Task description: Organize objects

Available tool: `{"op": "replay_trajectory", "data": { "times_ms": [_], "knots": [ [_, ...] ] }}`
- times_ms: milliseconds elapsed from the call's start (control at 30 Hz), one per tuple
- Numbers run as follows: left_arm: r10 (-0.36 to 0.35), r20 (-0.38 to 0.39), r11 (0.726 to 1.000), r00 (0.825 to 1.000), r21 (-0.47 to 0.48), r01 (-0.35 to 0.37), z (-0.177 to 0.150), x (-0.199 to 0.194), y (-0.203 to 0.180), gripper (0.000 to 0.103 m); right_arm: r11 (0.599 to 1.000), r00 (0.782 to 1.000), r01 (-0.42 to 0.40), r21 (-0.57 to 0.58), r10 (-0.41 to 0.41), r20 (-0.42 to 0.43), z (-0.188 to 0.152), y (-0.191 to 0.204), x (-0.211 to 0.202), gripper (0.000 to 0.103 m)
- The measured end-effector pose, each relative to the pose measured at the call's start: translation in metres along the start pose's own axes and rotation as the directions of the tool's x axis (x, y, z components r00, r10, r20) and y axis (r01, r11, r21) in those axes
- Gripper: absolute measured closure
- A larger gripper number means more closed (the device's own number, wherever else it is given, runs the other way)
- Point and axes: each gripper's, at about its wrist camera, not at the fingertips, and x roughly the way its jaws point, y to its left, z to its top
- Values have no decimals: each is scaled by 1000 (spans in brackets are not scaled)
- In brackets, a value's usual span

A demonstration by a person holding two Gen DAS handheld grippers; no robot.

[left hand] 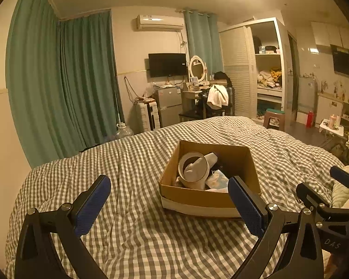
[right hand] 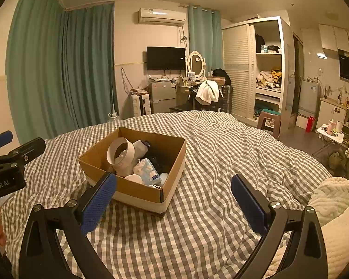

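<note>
Box (left hand: 209, 197): just ahead of both tools, on bed (left hand: 128, 244).
L gripper (left hand: 169, 203): wide open, empty.
R gripper (right hand: 174, 201): wide open, empty.
Handling: prob light, thin card walls bend (hold both sides).

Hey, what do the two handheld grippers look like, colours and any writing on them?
Both the left gripper and right gripper have black angular frames, silver bolts and blue textured finger pads. White lettering shows on their bodies, partly cut off. No cables or sleeves visible.
</note>
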Motion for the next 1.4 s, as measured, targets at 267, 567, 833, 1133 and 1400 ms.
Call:
{"op": "replay_trajectory", "data": {
  "times_ms": [267,567,833,1133,1400],
  "knots": [
    [-7,-7,1000,1000,-3,7,-3,2,1,0,1000,1000,4,-1,-4,5,0,1,0,4],
    [-5,3,1000,1000,8,5,-6,0,-2,0,1000,1000,9,-5,-9,-7,-1,3,3,4],
    [1,0,1000,1000,7,-1,-8,0,-1,0,1000,1000,10,-10,-11,-13,-2,5,3,4],
    [2,-10,1000,1000,7,-2,-9,2,1,0,1000,1000,12,-12,-12,-12,-2,5,1,4],
    [8,-7,1000,1000,10,-8,-10,3,1,0,1000,1000,11,-12,-11,-14,-2,5,2,4]
  ]
}}
